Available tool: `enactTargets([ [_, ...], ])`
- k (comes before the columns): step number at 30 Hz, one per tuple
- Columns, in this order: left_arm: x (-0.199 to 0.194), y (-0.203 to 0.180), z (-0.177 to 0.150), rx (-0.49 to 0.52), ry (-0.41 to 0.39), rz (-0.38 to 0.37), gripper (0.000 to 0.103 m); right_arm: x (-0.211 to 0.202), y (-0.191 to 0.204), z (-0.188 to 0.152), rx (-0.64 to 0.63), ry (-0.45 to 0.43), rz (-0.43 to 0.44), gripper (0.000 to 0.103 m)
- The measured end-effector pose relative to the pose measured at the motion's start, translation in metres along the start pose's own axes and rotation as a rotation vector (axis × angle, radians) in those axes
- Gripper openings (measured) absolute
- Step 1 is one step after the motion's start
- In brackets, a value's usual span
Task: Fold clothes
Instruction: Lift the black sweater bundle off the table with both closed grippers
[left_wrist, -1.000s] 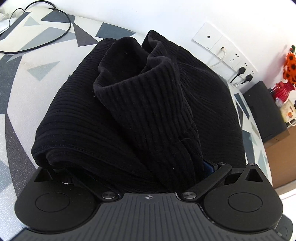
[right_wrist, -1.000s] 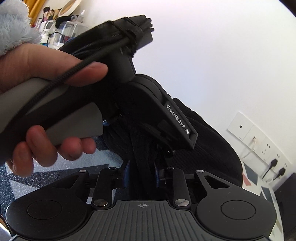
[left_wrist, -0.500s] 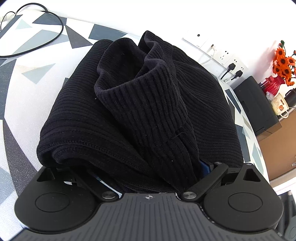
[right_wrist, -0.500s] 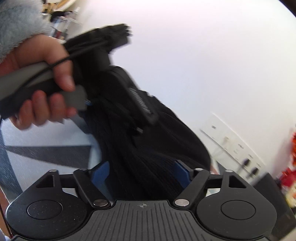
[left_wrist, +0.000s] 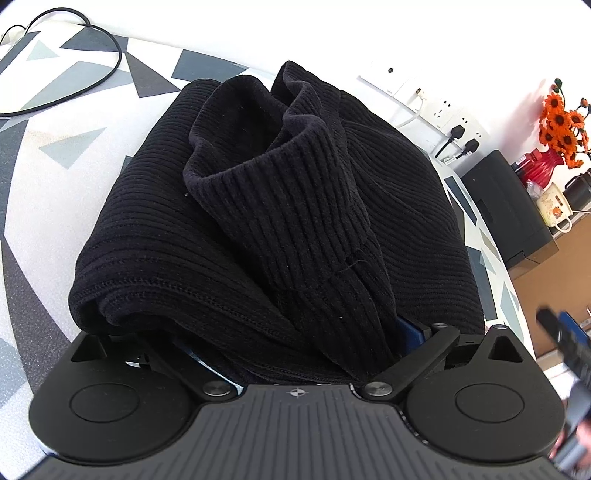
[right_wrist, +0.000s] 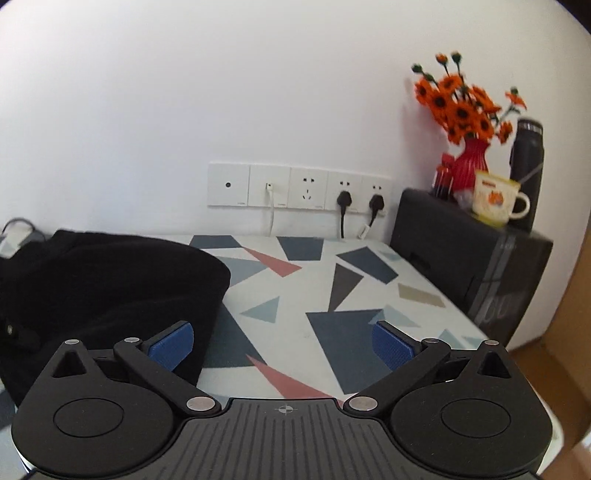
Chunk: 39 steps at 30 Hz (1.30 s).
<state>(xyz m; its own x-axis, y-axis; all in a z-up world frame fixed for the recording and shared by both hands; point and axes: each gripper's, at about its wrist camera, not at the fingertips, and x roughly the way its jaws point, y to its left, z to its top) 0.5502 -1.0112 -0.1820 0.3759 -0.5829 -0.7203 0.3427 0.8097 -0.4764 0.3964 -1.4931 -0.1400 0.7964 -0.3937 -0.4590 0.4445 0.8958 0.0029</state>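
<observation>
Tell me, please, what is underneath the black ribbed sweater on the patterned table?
Around the black sweater only the triangle-patterned tabletop shows, so it rests on that. Anything beneath the bundle is covered. The left gripper fingers disappear into its near folds.

Black sweater (left_wrist: 280, 229) hides left fingers, perhaps gripping.

A bunched black ribbed sweater (left_wrist: 280, 221) lies on the patterned table (left_wrist: 74, 155), filling the left gripper (left_wrist: 295, 354) jaws

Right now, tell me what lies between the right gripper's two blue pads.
Nothing held: between the opening right gripper's pads the right wrist view shows only bare patterned tabletop; the black sweater lies beside it.
</observation>
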Motion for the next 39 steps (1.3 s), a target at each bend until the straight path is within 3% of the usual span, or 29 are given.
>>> enactTargets([
  [3,0.000,0.000,0.000,-0.005,-0.004,0.000,0.101,0.029,-0.026,0.008,0.135,0.048,0.080,0.102],
  [7,0.000,0.001,-0.003,-0.010,-0.020,0.005,0.100,0.078,-0.042,0.022,0.206,0.137,0.196,0.102],
  [13,0.000,-0.008,-0.006,-0.041,-0.044,0.071,0.098,0.163,-0.035,0.033,0.252,0.319,0.450,0.102],
  [18,-0.001,-0.013,-0.005,-0.085,-0.050,0.123,0.092,0.222,-0.025,0.038,0.319,0.429,0.594,0.102],
  [26,-0.002,-0.024,-0.007,-0.108,-0.059,0.189,0.090,0.258,0.006,0.050,0.289,0.475,0.716,0.102],
  [30,-0.002,-0.028,-0.007,-0.134,-0.061,0.220,0.089,0.260,0.024,0.054,0.242,0.485,0.722,0.102],
  [32,-0.004,-0.029,-0.006,-0.157,-0.061,0.233,0.085,0.260,0.030,0.054,0.236,0.487,0.736,0.087],
  [33,-0.006,-0.029,-0.006,-0.173,-0.060,0.234,0.081,0.257,0.032,0.056,0.231,0.481,0.744,0.083],
  [37,-0.014,-0.038,-0.007,-0.173,-0.072,0.257,0.057,0.245,0.041,0.062,0.209,0.458,0.777,0.045],
  [39,-0.017,-0.049,-0.008,-0.120,-0.078,0.305,0.053,0.232,0.047,0.067,0.165,0.427,0.787,0.041],
])
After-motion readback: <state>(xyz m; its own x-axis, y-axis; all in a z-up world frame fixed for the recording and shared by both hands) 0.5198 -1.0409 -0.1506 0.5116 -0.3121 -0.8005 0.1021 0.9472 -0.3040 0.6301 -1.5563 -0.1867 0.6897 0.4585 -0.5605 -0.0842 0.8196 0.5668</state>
